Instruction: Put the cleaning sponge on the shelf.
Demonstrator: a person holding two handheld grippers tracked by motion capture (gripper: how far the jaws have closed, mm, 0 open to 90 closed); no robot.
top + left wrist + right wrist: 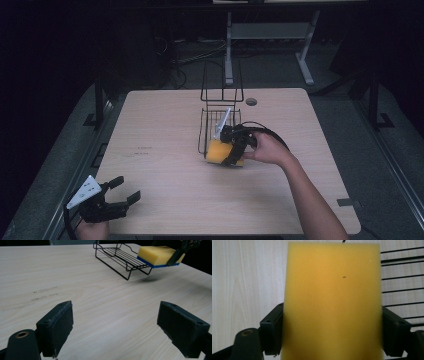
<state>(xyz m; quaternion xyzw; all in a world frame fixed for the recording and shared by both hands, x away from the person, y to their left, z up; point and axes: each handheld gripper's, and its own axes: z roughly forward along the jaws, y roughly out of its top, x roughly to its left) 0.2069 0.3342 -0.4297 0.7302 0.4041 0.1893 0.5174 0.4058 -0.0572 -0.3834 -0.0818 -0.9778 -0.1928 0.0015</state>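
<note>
Near the middle of the high view, the right gripper (235, 147) clamps a yellow sponge (219, 151) (blue underside, seen from the left gripper view) at the front edge of the black wire rack (220, 112), lifted just off the table (160, 150). In the lower left corner, the left gripper (122, 192) hangs with its jaws spread wide, holding nothing.

Wire rack (220, 117) at frame centre on the bench (165, 165) — sponge (220, 151) at its lower edge; left gripper (122, 192) lower left.
</note>
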